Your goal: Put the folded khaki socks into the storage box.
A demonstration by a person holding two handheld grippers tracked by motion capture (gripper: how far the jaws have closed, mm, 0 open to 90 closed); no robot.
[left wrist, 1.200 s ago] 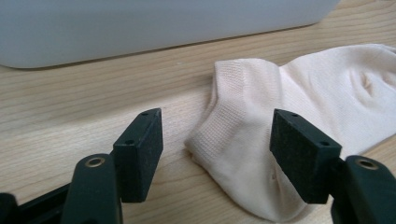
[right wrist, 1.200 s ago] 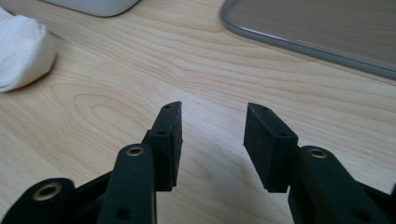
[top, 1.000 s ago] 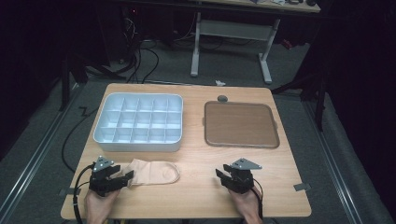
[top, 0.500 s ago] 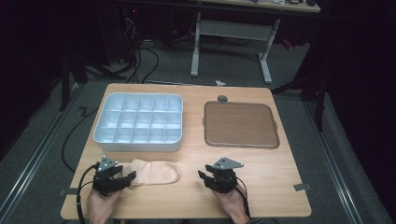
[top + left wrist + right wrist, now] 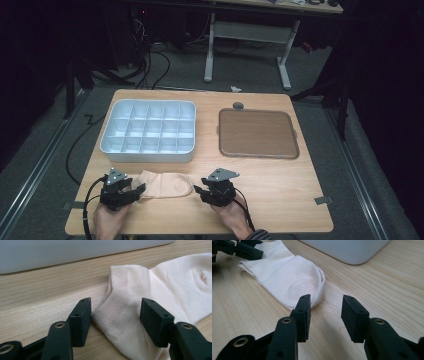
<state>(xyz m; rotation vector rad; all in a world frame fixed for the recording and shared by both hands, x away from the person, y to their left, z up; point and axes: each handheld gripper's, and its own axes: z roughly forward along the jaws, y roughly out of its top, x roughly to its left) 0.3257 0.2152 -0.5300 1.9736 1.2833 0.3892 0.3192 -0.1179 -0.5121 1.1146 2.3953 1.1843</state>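
Sock [image 5: 167, 183] is laid flat on the table [image 5: 280, 200], near the front edge and left of its middle, with the cuff turned toward the left and the toe toward the right. Close behind it, toward the back left corner, a white tray [image 5: 148, 131] of small compartments is seen; a brown tray [image 5: 258, 133] is set beside that, toward the back right, and well apart from the sock.

At the cuff, the left gripper [image 5: 134, 189] is held low near the front left corner. In the left gripper view the ribbed cuff [image 5: 117, 307] is framed between the two black jaws, which have just been closing in on it; one pad is seen just at the fabric's edge, the other is overlapped by fabric, and a firm pinch cannot be confirmed, so the gripper is read as wide, with the sock between its pads.

At the toe end, the right gripper [image 5: 200, 192] is held low by the front edge, just right of the sock. In the right gripper view its jaws are parted about halfway with bare wood between them, and the rounded toe [image 5: 315, 287] is seen just beyond one pad, whether touching it cannot be told. Nothing is held there.
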